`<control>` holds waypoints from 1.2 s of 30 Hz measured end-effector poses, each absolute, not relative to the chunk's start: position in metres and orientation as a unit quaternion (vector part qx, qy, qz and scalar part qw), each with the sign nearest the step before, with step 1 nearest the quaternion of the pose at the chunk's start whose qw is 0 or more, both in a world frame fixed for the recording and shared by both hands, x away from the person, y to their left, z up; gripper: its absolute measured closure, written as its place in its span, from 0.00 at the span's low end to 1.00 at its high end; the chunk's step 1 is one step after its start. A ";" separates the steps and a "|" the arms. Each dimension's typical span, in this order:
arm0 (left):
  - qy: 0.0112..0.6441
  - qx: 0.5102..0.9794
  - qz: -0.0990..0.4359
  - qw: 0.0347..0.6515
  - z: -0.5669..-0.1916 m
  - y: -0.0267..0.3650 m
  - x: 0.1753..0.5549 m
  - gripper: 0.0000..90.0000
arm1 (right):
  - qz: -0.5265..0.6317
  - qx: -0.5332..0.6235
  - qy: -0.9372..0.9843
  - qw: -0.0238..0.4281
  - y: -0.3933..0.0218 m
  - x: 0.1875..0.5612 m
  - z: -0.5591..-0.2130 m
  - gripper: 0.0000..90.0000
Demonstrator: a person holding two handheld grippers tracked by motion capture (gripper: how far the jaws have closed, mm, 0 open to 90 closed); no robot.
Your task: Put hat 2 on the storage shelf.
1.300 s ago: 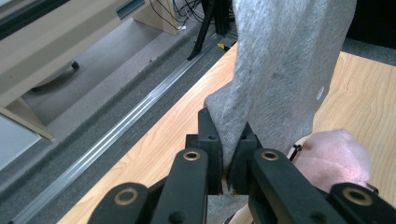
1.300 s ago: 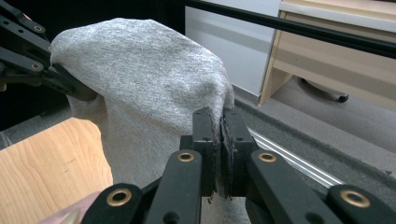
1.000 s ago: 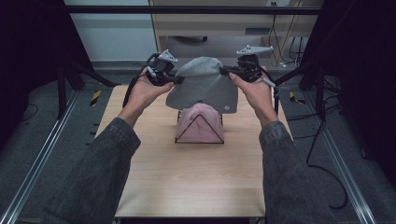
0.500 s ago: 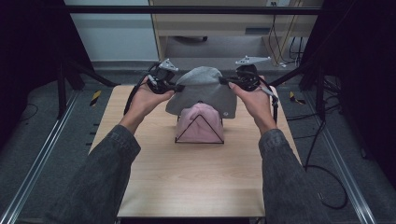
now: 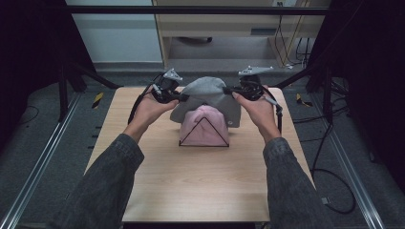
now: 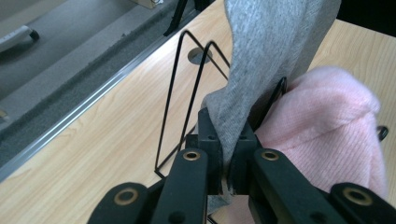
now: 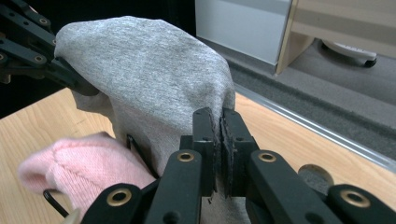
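A: Status, left side first?

B: Left gripper (image 5: pixel 184 97) is held above the tabletop (image 5: pixel 191 191) at the left of the grey hat (image 5: pixel 210 95). In the left gripper view its fingers (image 6: pixel 209 140) are nearly closed, w/ a fold of the grey hat's edge pinched between them.

A: Where does the grey hat sit?

B: Raised, stretched between both grippers, over the back part of the black wire rack (image 5: pixel 204 138). It hangs down behind and partly over the pink hat (image 5: pixel 203 126), which is already on the rack's front section. Left gripper view shows two bare wire triangles of the rack (image 6: pixel 187 93) on the far side, beside a round hole in the tabletop (image 6: pixel 198 56).

A: Does grey touch pink?

B: Looks like it, approx. at the pink hat's top, but the overlap is hard to read from above.

A: Right side?

B: Right gripper (image 5: pixel 225 89) mirrors the left, at the grey hat's right edge. Its fingers (image 7: pixel 203 140) are closed to a thin gap w/ grey fabric clamped in it. In the right gripper view the left gripper (image 7: pixel 81 86) grips the far side of the hat.

A: Surroundings?

B: Cables (image 5: pixel 334 191) trail on the floor at right.
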State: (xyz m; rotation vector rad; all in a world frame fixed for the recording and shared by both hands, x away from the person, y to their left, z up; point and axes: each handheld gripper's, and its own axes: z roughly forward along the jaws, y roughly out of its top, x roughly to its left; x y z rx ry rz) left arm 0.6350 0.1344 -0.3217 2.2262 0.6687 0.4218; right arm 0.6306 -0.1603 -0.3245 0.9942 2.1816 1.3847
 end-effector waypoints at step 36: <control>0.320 0.845 0.193 0.383 -0.342 0.162 0.602 0.40 | 0.470 0.383 0.769 0.203 -0.179 0.591 -0.349 0.49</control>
